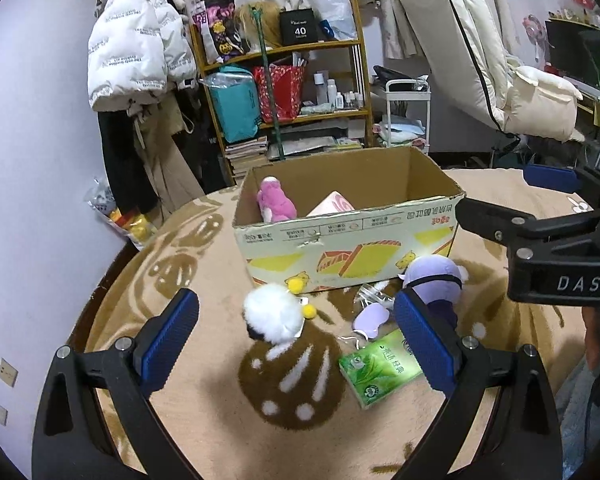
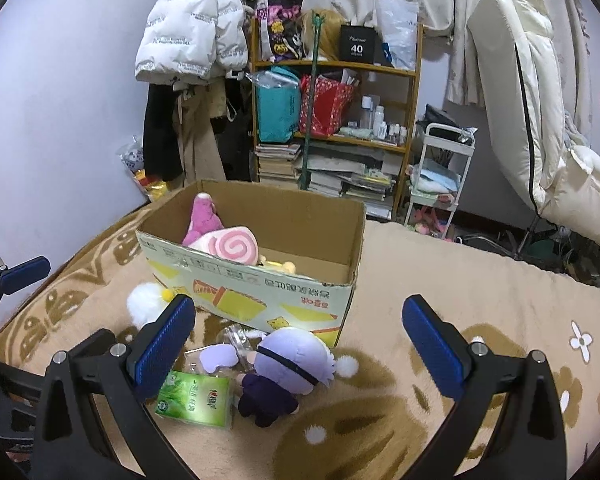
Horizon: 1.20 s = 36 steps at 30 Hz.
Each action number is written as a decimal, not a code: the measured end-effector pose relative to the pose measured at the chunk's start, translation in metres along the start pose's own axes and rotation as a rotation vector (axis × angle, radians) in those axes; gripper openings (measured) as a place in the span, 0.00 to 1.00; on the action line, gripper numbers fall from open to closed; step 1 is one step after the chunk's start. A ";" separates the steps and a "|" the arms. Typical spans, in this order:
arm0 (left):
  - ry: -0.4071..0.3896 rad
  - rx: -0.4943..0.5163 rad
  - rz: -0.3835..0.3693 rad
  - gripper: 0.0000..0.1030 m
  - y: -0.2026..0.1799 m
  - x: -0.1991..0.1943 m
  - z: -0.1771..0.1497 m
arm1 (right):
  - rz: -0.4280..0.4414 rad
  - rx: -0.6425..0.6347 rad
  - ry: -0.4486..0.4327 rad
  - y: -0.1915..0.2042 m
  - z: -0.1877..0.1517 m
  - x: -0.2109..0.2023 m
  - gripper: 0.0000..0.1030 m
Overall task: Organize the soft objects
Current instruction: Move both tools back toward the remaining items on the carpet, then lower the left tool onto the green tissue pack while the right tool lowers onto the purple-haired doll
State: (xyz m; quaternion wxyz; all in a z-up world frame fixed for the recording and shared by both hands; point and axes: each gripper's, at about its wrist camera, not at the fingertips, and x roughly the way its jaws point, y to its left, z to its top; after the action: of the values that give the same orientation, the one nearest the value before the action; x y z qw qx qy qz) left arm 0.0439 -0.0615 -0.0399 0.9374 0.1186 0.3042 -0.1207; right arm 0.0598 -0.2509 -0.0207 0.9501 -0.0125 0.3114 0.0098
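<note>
Both the left gripper and right gripper gaped wide, holding nothing. A lavender-haired plush doll in dark clothes lay just before the cardboard box.

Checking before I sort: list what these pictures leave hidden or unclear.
- Box floor: left view, near wall hides it.
- Yellow item in the box: right view, near wall and pink swirl cushion cover most of it.
- Purple doll: left view, left gripper finger covers its body.
- Clear item by the box: too unclear to identify.
</note>
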 end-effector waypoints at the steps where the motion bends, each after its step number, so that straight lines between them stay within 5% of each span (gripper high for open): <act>1: -0.002 0.004 -0.001 0.95 -0.001 0.001 0.000 | -0.001 0.002 -0.002 0.000 0.000 0.002 1.00; 18: 0.049 0.033 -0.035 0.94 -0.012 0.037 -0.003 | -0.031 -0.038 0.040 0.006 -0.005 0.039 1.00; 36: 0.186 -0.022 -0.164 0.94 -0.011 0.079 -0.016 | 0.030 0.072 0.226 -0.006 -0.021 0.086 1.00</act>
State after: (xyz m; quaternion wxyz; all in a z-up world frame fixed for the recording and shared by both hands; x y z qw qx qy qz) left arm 0.0937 -0.0793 -0.1015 0.8933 0.0936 0.4001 -0.1823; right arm 0.1173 -0.2567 -0.0885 0.9085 0.0251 0.4170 0.0115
